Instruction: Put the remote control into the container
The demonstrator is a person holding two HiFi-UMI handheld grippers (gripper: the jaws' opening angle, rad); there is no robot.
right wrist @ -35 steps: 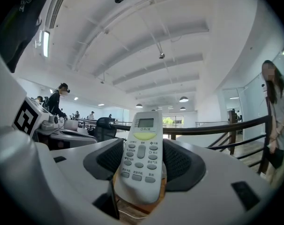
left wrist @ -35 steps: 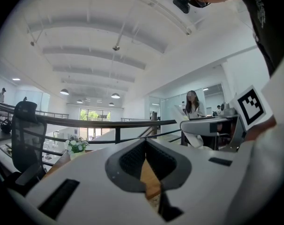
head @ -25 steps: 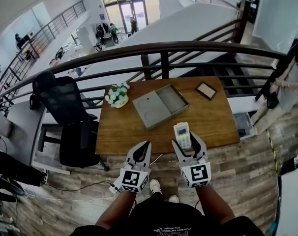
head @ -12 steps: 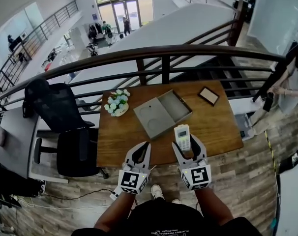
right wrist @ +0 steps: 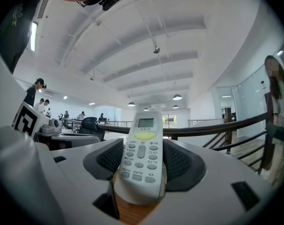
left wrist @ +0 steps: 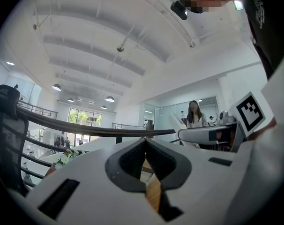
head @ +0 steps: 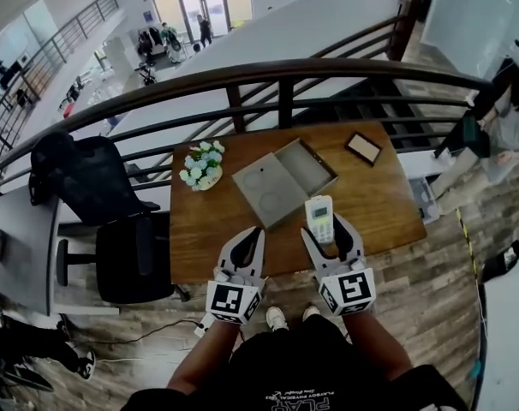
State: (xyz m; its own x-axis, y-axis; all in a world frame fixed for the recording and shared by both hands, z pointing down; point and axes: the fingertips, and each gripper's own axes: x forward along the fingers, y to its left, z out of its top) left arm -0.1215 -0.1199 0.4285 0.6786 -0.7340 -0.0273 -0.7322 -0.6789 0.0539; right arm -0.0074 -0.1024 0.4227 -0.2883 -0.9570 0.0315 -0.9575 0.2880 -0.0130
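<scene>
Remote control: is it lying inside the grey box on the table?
No, the right gripper holds the remote control near the table's front edge, short of the open box.

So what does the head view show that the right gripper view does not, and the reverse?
Only the head view: the open grey box, the flowers and the small frame. Only the right gripper view: the ceiling lamps, and each button of the remote. Both: the remote held between the right gripper's fingers, and the railing.

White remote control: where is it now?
Head view: clamped in the right gripper, the white remote control is over the wooden table's near edge, just short of the open grey box.
</scene>
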